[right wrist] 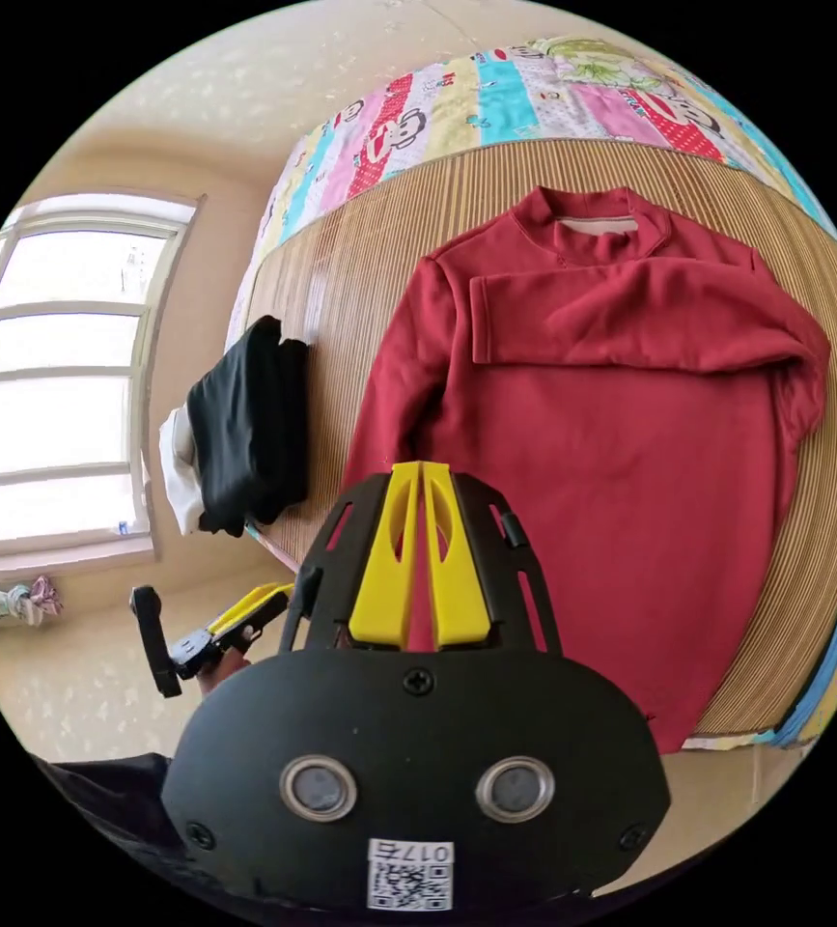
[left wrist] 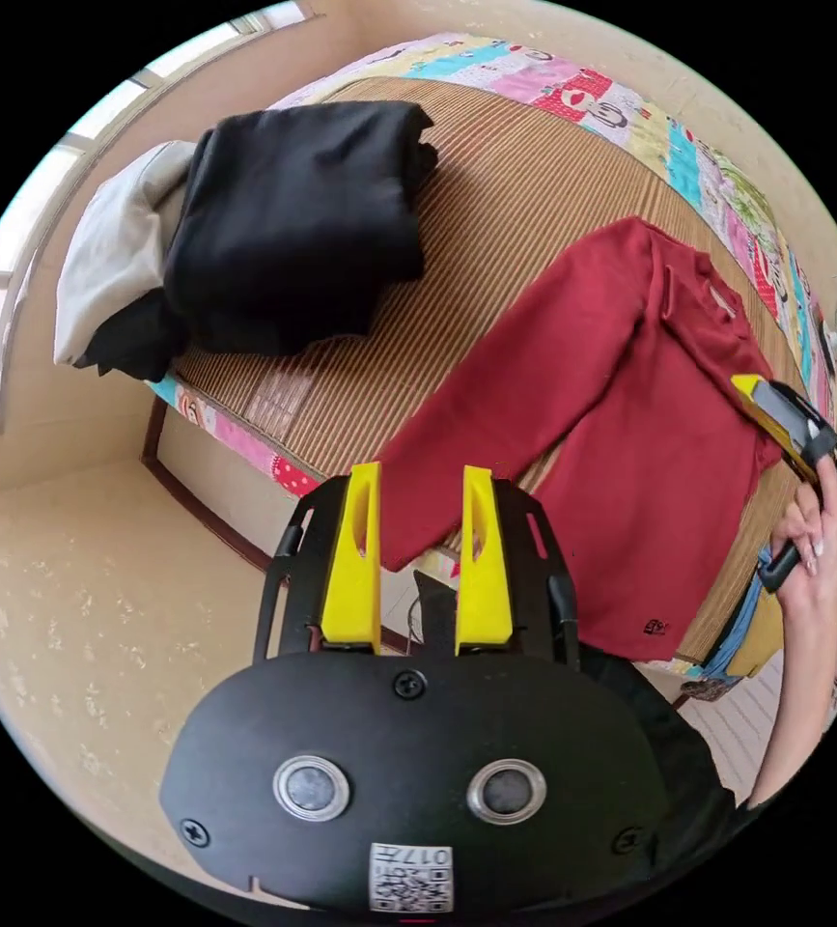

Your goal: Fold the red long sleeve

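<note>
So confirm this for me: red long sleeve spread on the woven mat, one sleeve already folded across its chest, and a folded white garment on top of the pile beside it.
Not quite. In the left gripper view the folded garment on top of the pile is black, not white. The rest holds: the red long sleeve lies on the woven mat with one sleeve across its chest.

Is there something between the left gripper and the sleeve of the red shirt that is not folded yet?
Nothing visible is in the way. The left gripper is open, with the cuff of the unfolded sleeve of the red shirt showing between its jaws. The black clothes pile lies well aside on the mat.
</note>
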Motion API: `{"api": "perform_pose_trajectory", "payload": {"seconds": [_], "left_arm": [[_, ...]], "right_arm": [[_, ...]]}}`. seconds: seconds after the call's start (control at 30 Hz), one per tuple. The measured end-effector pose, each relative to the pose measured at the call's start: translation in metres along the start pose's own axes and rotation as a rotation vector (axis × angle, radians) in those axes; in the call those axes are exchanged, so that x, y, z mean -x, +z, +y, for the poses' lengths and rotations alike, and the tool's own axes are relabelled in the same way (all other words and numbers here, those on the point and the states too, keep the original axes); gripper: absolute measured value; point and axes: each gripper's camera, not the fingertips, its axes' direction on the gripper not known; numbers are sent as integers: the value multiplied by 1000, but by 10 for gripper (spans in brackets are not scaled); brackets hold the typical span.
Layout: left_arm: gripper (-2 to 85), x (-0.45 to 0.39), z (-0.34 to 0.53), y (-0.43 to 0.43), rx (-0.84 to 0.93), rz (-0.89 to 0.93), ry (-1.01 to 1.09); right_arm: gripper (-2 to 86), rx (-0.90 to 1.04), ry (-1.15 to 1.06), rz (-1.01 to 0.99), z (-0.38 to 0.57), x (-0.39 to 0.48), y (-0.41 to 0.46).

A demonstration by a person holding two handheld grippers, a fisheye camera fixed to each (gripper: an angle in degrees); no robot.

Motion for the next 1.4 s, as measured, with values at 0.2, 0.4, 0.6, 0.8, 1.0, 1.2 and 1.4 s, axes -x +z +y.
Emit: {"api": "perform_pose_trajectory", "payload": {"seconds": [0.2, 0.4, 0.6, 0.8, 1.0, 1.2, 1.4], "left_arm": [[156, 119, 11, 78, 148, 171, -198], [66, 169, 31, 110, 256, 444, -266], [37, 227, 32, 3, 90, 820, -101], [38, 258, 2, -99, 29, 1066, 30], [71, 271, -15, -187, -171, 1302, 118], [98, 289, -4, -228, -292, 1190, 178], [112, 225, 10, -146, 0, 923, 271]], "right_arm": [[8, 182, 16, 73, 68, -34, 27], [30, 281, -249, 153, 99, -4, 50], [123, 260, -801, 297, 135, 126, 97], [153, 79, -1139, 328, 164, 237, 129], [58, -415, -924, 424, 119, 267, 59], [47, -670, -497, 243, 27, 134, -115], [56, -585, 86, 417, -1, -120, -172]]}}
